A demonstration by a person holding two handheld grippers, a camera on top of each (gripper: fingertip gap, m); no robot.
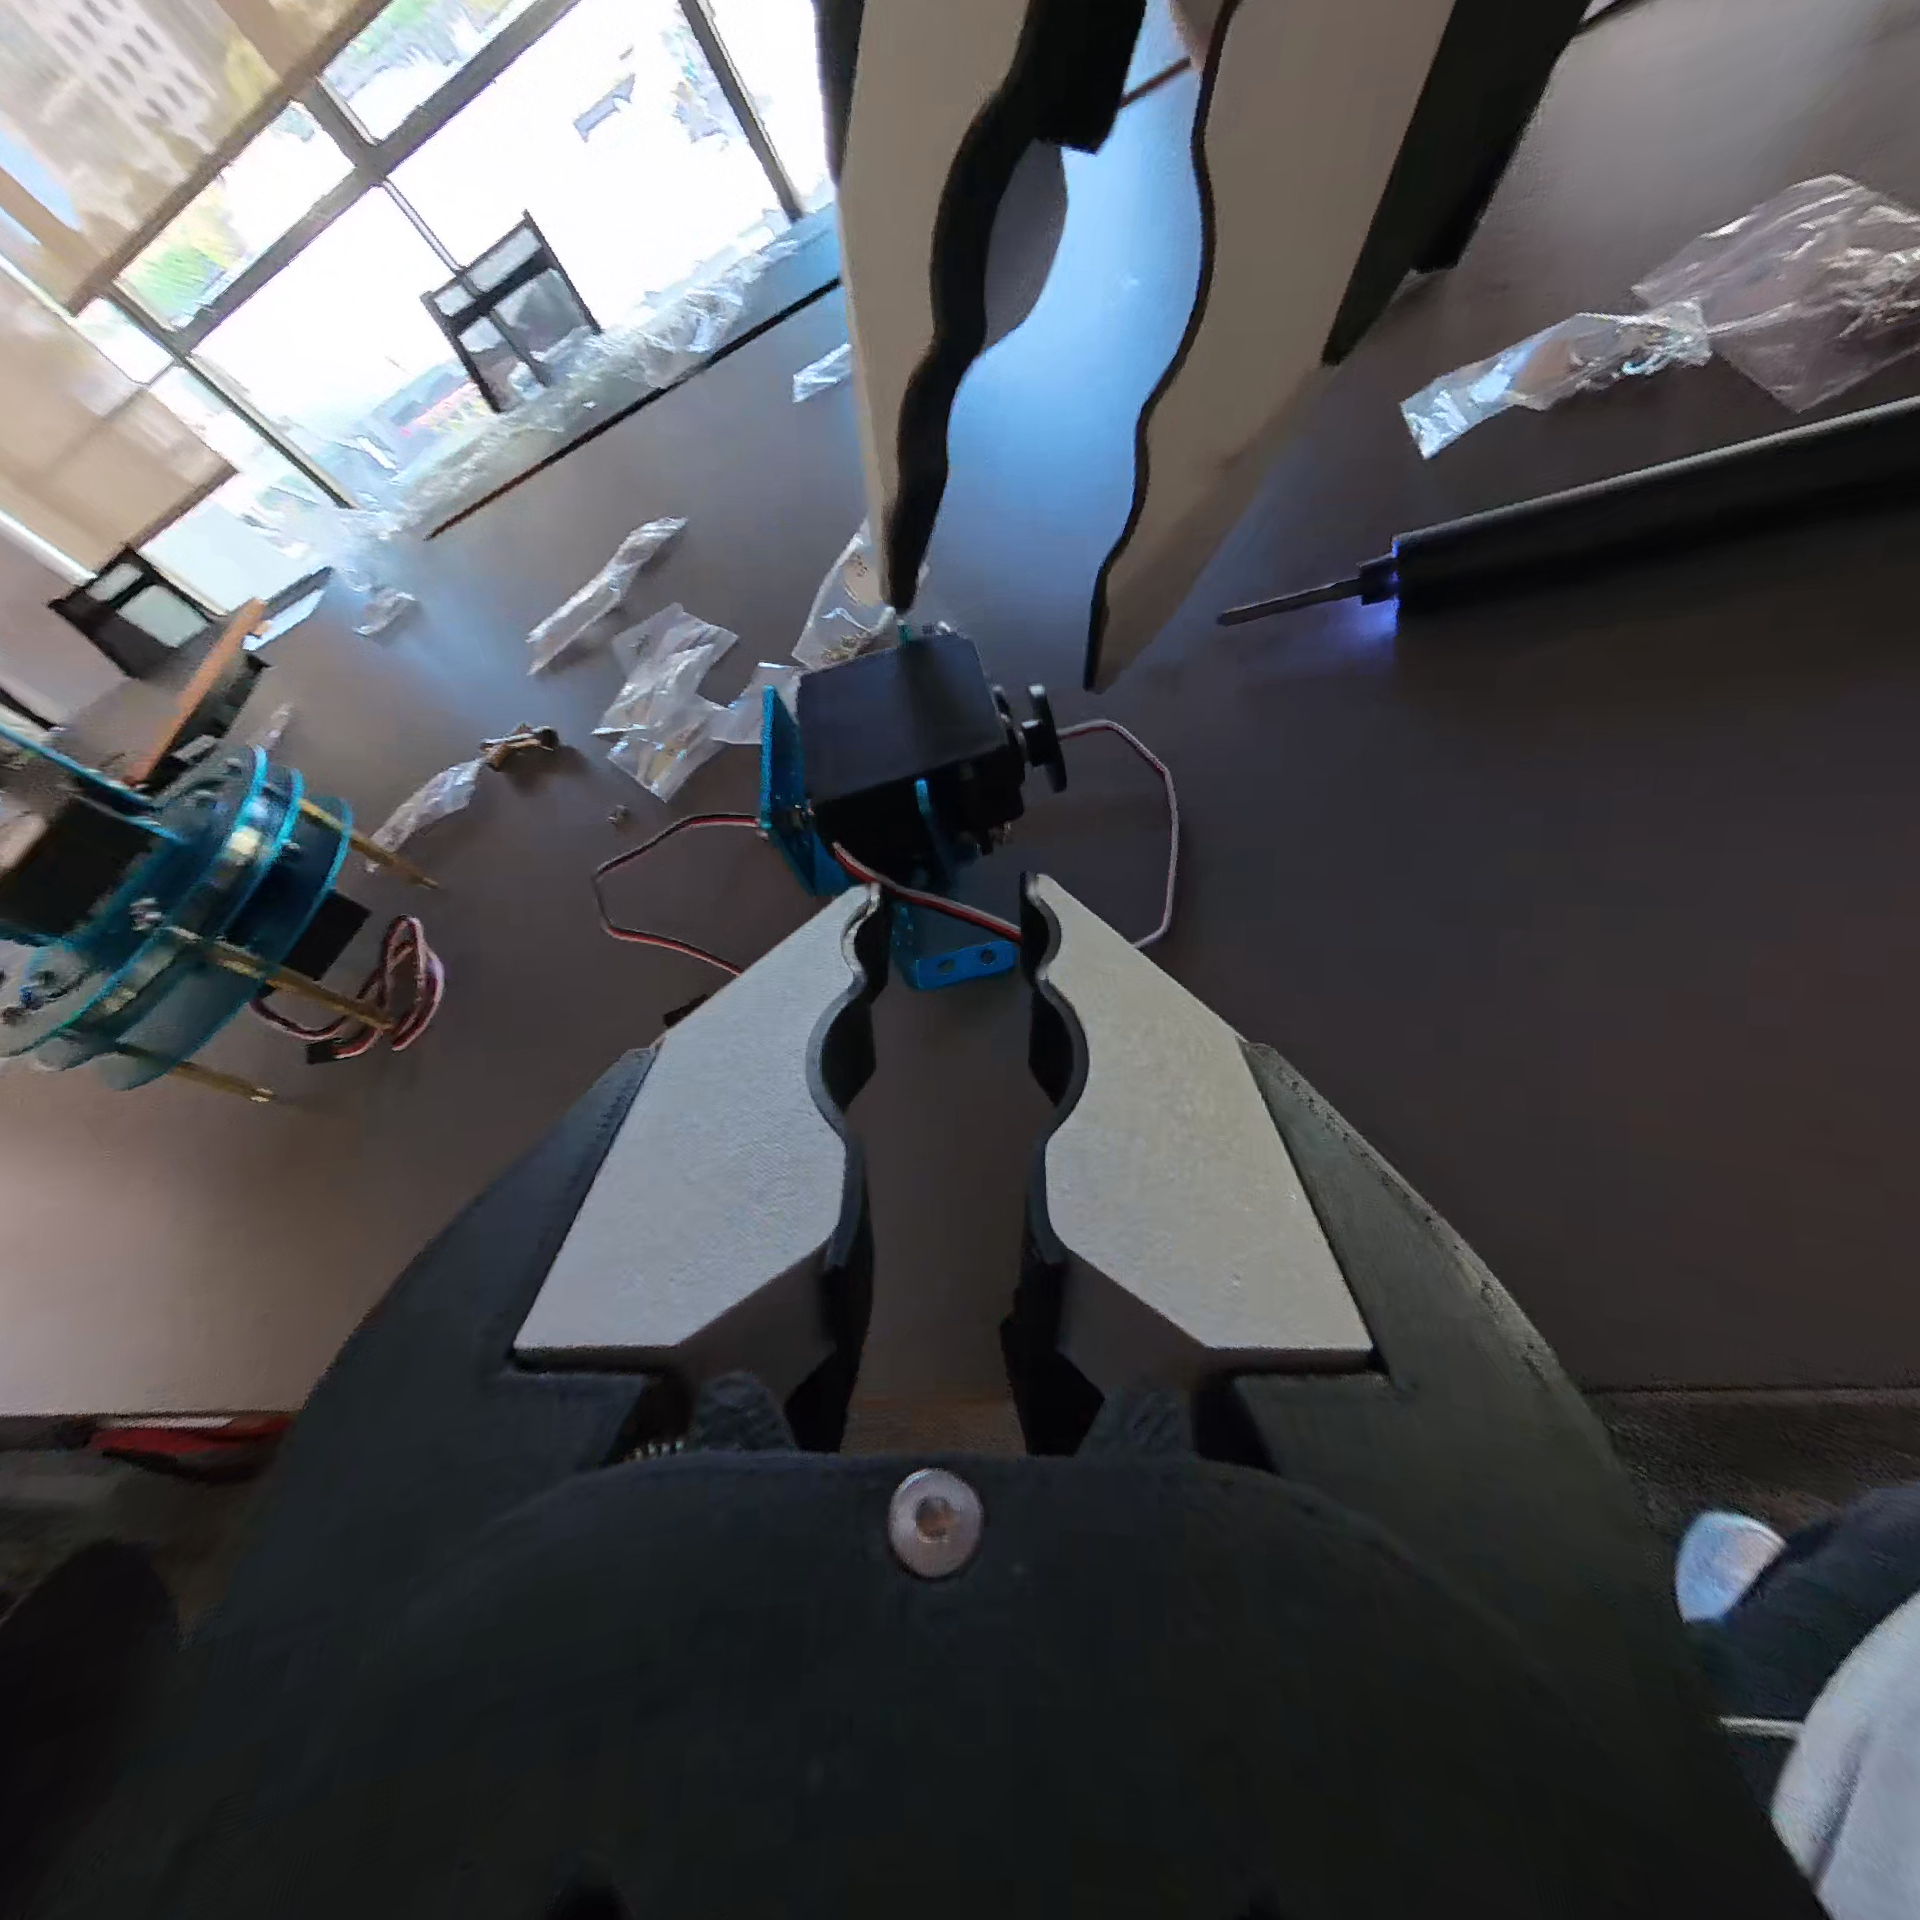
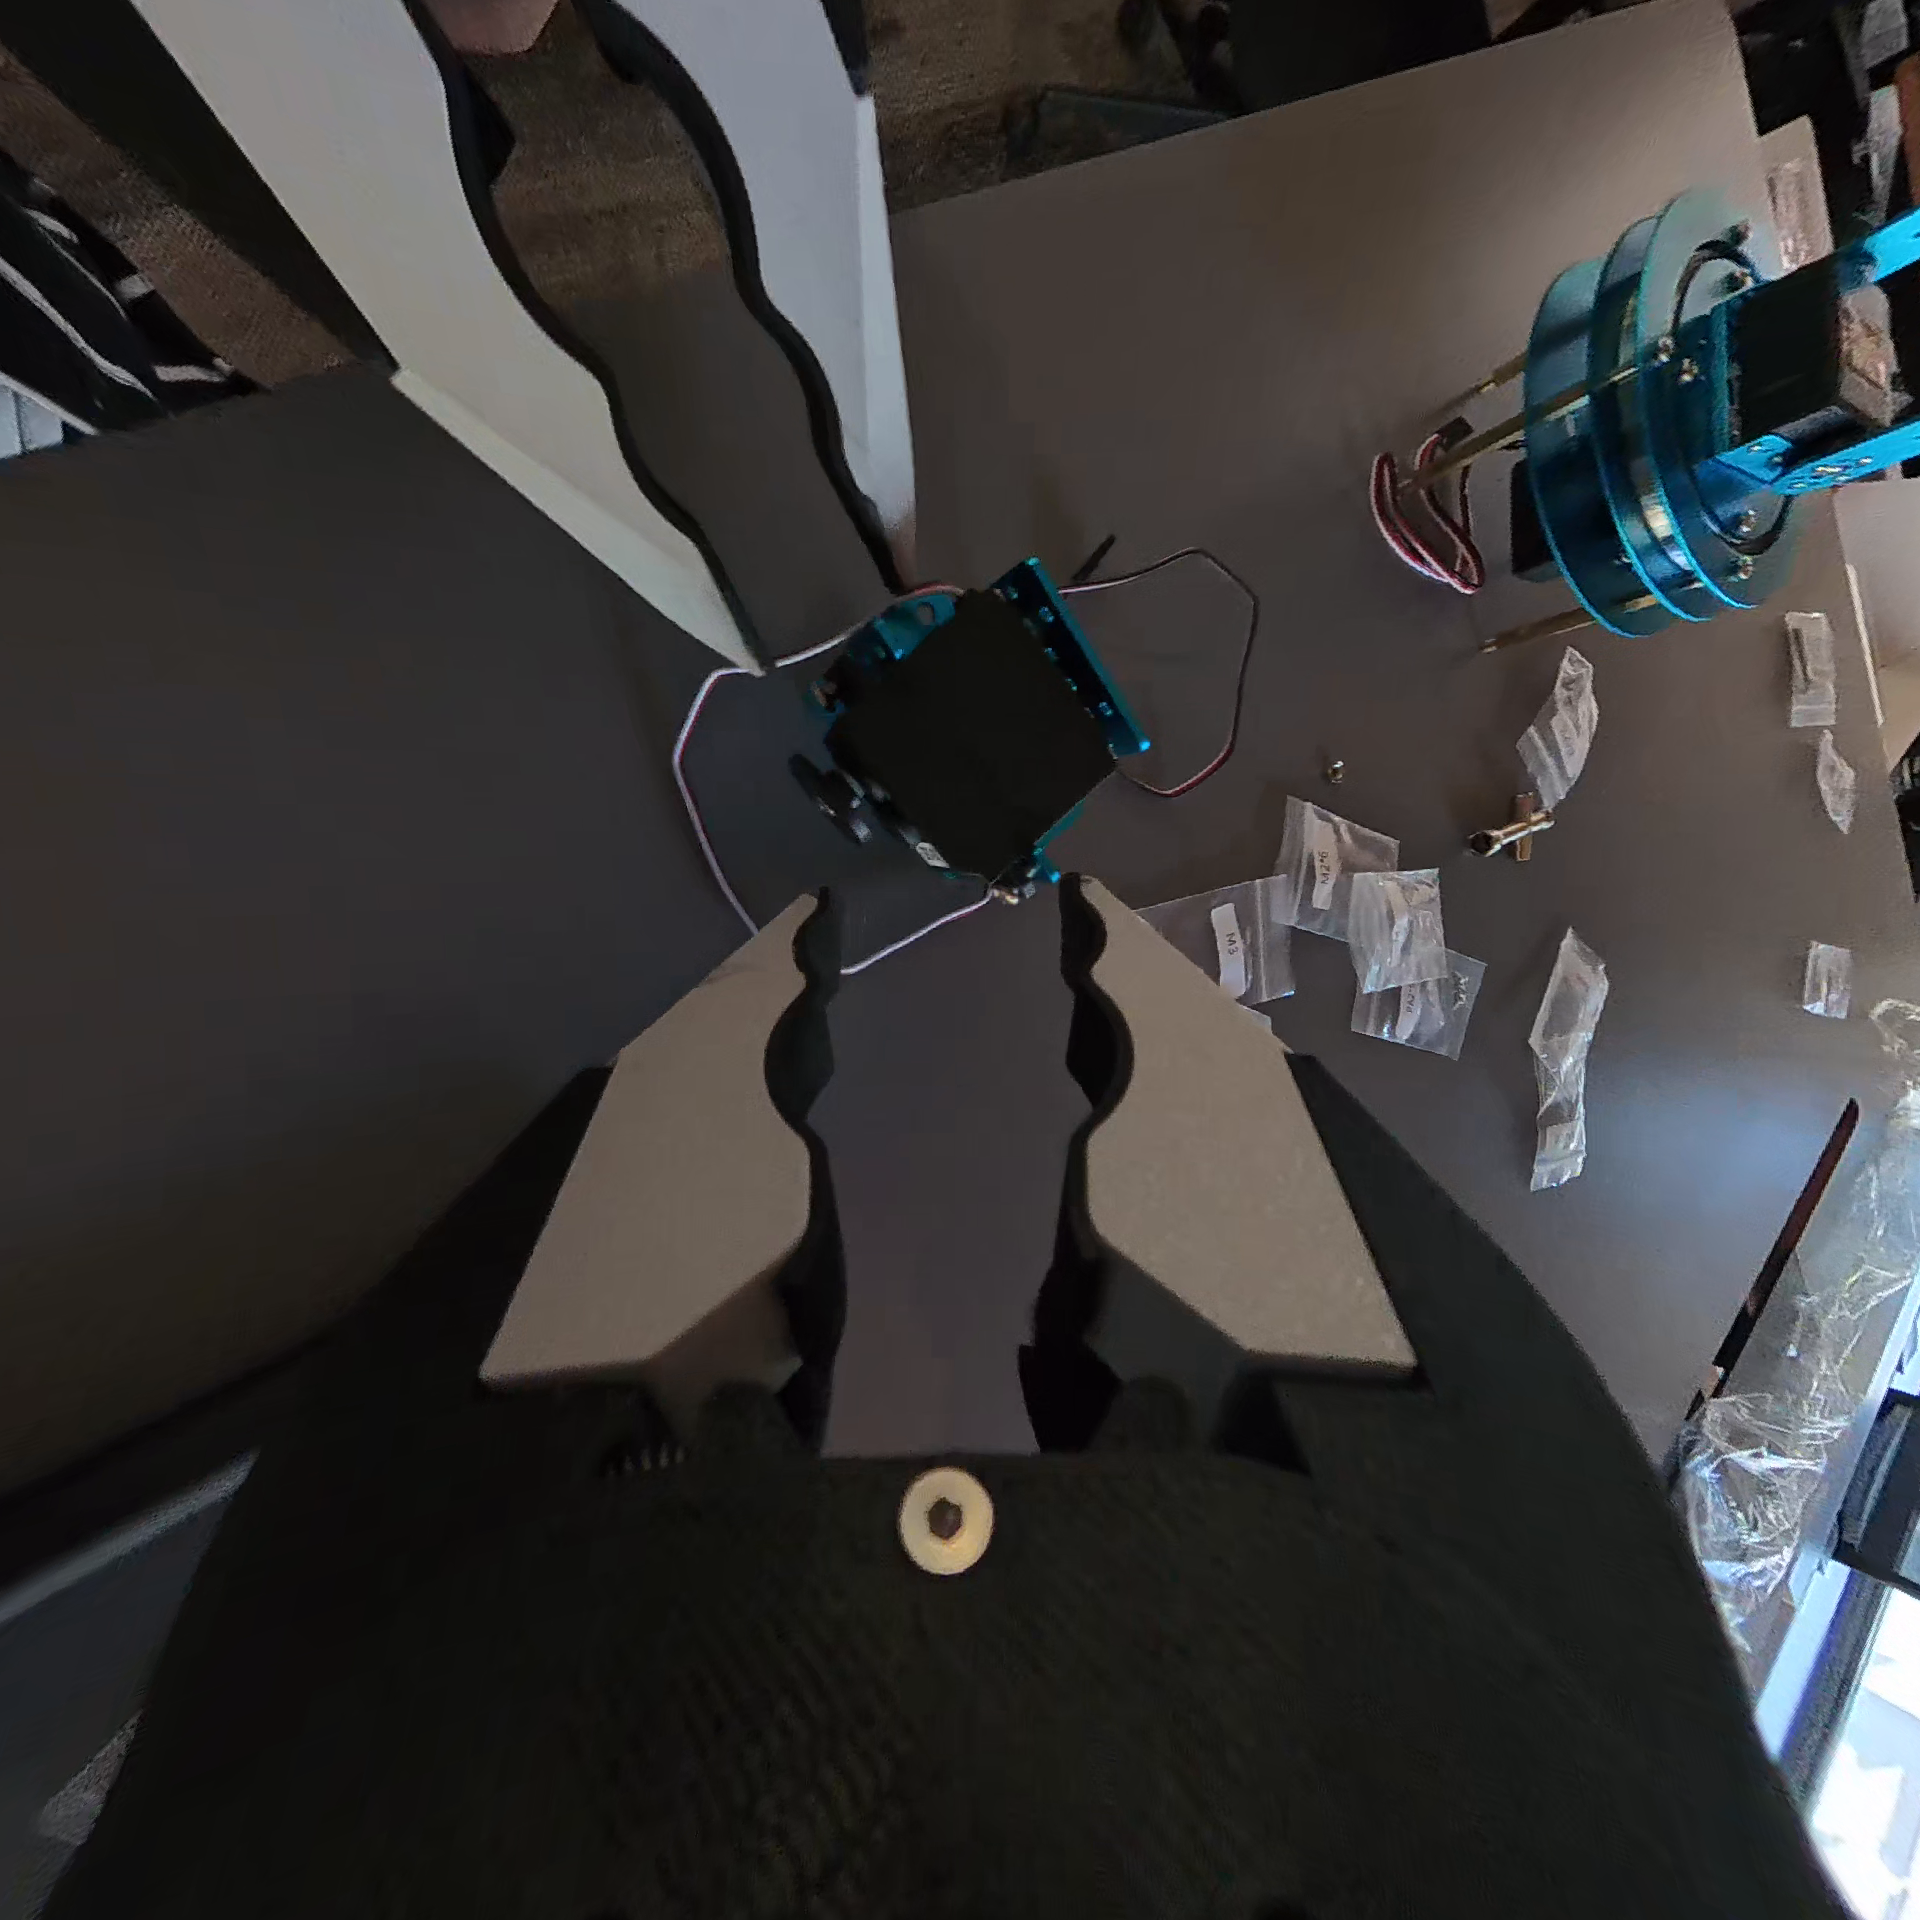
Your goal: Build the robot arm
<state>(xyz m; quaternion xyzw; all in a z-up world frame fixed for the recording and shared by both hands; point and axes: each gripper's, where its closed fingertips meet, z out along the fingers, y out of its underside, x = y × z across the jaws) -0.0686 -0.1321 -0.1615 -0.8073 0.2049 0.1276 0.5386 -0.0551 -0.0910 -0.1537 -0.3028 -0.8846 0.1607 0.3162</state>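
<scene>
A black servo (image 1: 894, 738) in a blue metal bracket (image 1: 951, 961), with a red, white and black wire (image 1: 665, 925), sits on the dark table (image 1: 1507, 987). My left gripper (image 1: 951, 904) has its jaws on either side of the bracket's near end, pressed against it. My right gripper (image 2: 945, 899) is open and empty. Its tips stand just short of the servo (image 2: 977, 727), near the bracket's corner (image 2: 1055, 878). It comes in from above in the left wrist view (image 1: 997, 634), with one tip touching the servo's top edge. The left gripper also shows in the right wrist view (image 2: 831, 613).
A round blue robot base on brass legs (image 1: 187, 894) lies on its side to the left; it also shows in the right wrist view (image 2: 1662, 468). Small plastic parts bags (image 1: 665, 686) (image 2: 1392, 935), a small metal wrench (image 2: 1496, 831) and a black powered screwdriver (image 1: 1610, 540) lie around. The tips of one gripper are about 5 centimeters away from the tips of the other.
</scene>
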